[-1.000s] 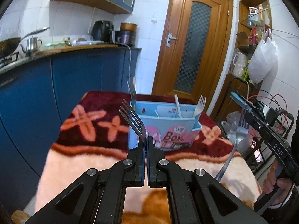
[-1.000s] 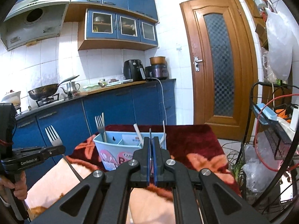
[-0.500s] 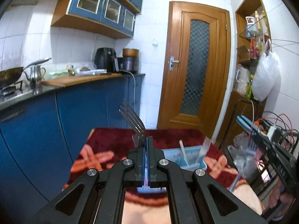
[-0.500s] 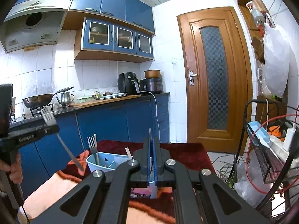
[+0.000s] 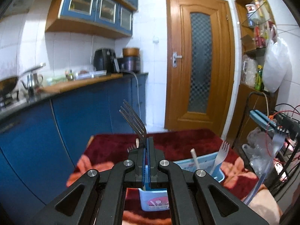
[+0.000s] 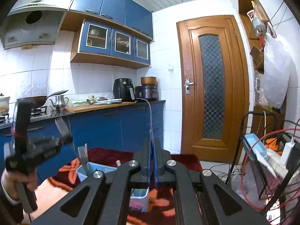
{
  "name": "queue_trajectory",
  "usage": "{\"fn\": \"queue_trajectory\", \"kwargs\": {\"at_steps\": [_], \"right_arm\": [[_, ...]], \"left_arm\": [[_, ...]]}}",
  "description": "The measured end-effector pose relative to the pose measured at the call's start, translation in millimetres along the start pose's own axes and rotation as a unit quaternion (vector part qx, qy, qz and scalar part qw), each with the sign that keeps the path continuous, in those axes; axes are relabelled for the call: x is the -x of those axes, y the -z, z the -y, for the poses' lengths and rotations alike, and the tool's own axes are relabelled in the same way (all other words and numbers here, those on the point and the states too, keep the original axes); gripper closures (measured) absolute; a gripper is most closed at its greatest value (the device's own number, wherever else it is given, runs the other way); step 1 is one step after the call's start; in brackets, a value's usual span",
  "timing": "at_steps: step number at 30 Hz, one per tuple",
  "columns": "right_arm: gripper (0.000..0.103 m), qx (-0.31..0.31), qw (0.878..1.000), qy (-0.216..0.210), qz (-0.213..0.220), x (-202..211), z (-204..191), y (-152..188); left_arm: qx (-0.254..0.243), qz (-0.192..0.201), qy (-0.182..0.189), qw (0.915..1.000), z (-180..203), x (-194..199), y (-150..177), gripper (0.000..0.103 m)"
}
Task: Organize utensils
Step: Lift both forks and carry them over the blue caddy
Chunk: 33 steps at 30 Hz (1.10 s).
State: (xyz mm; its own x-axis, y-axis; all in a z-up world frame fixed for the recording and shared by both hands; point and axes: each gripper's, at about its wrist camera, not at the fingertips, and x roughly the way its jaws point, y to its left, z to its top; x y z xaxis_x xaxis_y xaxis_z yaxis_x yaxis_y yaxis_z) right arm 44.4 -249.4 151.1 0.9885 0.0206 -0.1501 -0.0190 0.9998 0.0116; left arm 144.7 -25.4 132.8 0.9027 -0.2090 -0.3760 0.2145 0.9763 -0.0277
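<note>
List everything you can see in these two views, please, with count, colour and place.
Fork in left gripper: one, silver, tines up.
Fork in right gripper: one, silver, right edge of the left wrist view.
Forks in box: two, silver, standing at opposite ends.
Stick: one, white, standing in the box.
Utensil box: one, light blue, on the blanket.
Blanket: one, dark red with orange pattern, under the box.
Door: one, brown wood, back wall.
Kettle: one, steel, counter.
Air fryer: one, black, counter.
Left gripper: black, shut on its fork.
Right gripper: black, shut on its fork.
Hand: one visible, on the left gripper's handle.
</note>
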Motion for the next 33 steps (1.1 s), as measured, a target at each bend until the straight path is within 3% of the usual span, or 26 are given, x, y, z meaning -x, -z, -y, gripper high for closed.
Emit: {"fn": "queue_trajectory", "kwargs": {"at_steps": [10,17,33], "right_arm": [[0.099,0.029,0.998,0.054,0.033,-36,1,-20],[0.099,0.084,0.993,0.075,0.032,-67,-12,-8],[0.098,0.080,0.996,0.028,-0.031,-101,-22,37]], "left_arm": [[0.008,-0.052,0.009,0.9986,-3,-38,29,0.102],[0.011,-0.071,0.018,0.9972,0,-53,42,0.102],[0.023,-0.085,0.021,0.9959,-5,-65,53,0.102]]}}
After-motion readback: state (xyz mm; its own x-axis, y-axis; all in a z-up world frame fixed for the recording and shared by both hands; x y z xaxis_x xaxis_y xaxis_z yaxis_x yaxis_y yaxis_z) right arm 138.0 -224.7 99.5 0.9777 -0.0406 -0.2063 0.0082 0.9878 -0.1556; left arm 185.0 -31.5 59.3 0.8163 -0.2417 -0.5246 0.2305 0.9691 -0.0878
